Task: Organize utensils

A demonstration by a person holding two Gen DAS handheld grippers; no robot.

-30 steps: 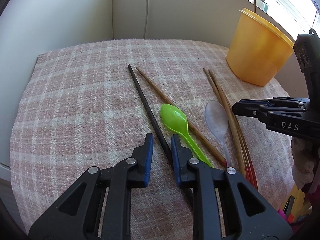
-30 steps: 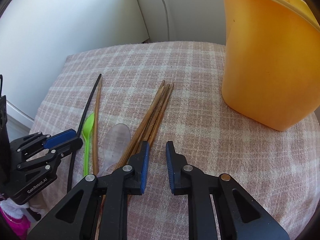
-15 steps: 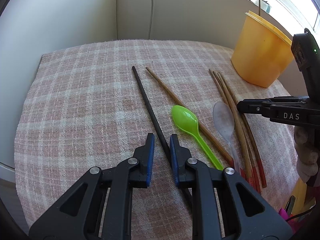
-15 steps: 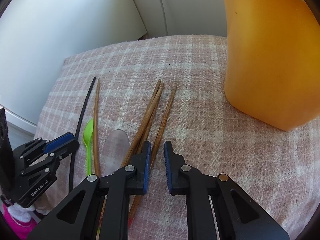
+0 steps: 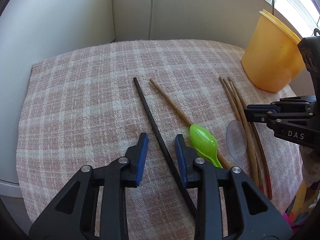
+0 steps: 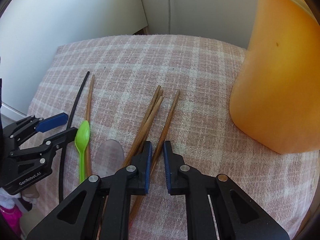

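Observation:
Utensils lie on a pink plaid cloth (image 5: 80, 100). A black chopstick (image 5: 152, 120) runs between the fingers of my open left gripper (image 5: 162, 140), untouched by the pads. Beside it lie a brown chopstick (image 5: 168, 102), a green spoon (image 5: 204, 142), a clear spoon (image 5: 236, 138) and a bundle of brown chopsticks (image 5: 236, 104). My right gripper (image 6: 158, 146) is narrowly open astride one brown chopstick (image 6: 170, 112), split off from the bundle (image 6: 150, 112). The left gripper also shows in the right wrist view (image 6: 60, 126).
A tall orange container (image 6: 280, 80) stands at the right on the cloth, also in the left wrist view (image 5: 270, 60). White walls (image 5: 60, 20) close off the back and left. The cloth's edge (image 6: 40, 92) drops off on the left.
My left gripper has opened wider around the black chopstick and drawn back. My right gripper has moved forward over one brown chopstick, which now lies apart from the bundle.

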